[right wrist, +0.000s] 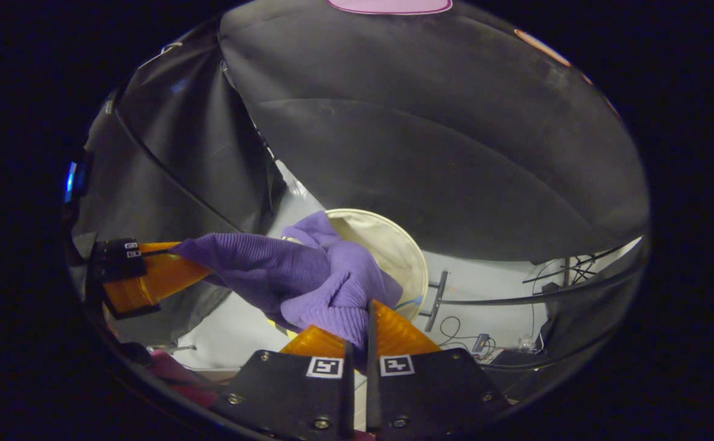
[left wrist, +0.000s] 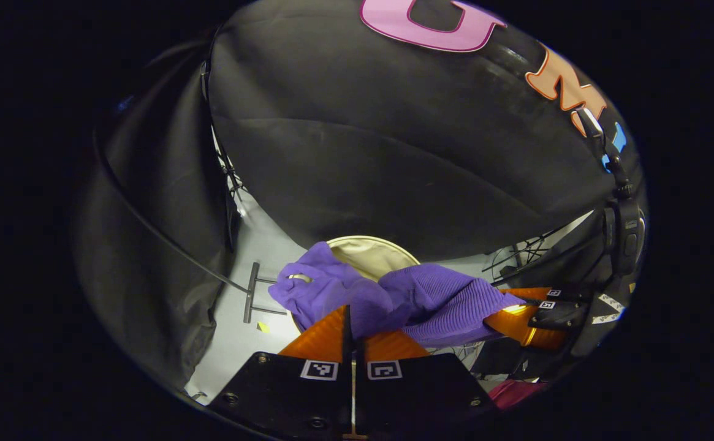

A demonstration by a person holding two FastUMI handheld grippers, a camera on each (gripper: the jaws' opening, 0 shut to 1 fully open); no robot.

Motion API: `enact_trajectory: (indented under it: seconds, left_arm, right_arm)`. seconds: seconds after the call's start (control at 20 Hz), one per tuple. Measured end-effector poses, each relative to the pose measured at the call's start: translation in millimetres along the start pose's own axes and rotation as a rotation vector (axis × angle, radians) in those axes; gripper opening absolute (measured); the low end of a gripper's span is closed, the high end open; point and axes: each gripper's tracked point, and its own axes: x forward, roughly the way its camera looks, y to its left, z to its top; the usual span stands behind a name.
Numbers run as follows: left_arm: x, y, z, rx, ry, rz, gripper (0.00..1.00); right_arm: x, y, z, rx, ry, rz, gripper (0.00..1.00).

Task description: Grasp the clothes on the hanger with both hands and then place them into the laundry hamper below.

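In the left gripper view my left gripper (left wrist: 352,318) sits nearest, its jaws clenched on one end of the purple garment (left wrist: 393,297); the cloth runs out from between the two fingers with almost no gap left between them. From there the knit stretches away to the right, where my right gripper (left wrist: 519,318) grips the other end, slightly higher and off to the side. The garment hangs bunched between the two, one loose fold drooping to the left over the hamper (left wrist: 372,254).

In the right gripper view my right gripper (right wrist: 366,327) is closest, jaws clamped on a ribbed edge of the garment (right wrist: 307,275), which bulges up just ahead of the fingers. The cloth then spans to the left, where my left gripper (right wrist: 167,272) grasps it at the far end.

Beyond the garment lies the hamper (right wrist: 402,257), a round cream tub with its mouth open, standing on the pale floor (right wrist: 485,288). The garment is held above it and partly covers its near rim; I cannot tell whether any fold touches the rim. Just beside the hamper a dark metal stand foot (right wrist: 435,300) rests on the floor, with thin cables (right wrist: 455,331) near it. Farthest back is the black cloth wall (right wrist: 430,141).
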Motion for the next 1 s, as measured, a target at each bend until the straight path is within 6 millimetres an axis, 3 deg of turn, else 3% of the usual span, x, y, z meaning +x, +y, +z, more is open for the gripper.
enact_trajectory:
  seconds: [0.3, 1.0]
  left_arm:
    - [-2.3, 3.5, -8.7, -0.010, 0.032, 0.012, 0.05]
    - [-6.8, 0.7, -4.2, 0.037, 0.002, 0.009, 0.05]
  right_arm:
    - [0.5, 3.4, -0.3, 0.033, -0.001, 0.024, 0.12]
    - [-7.6, -1.4, 9.9, 0.052, -0.030, 0.017, 0.12]
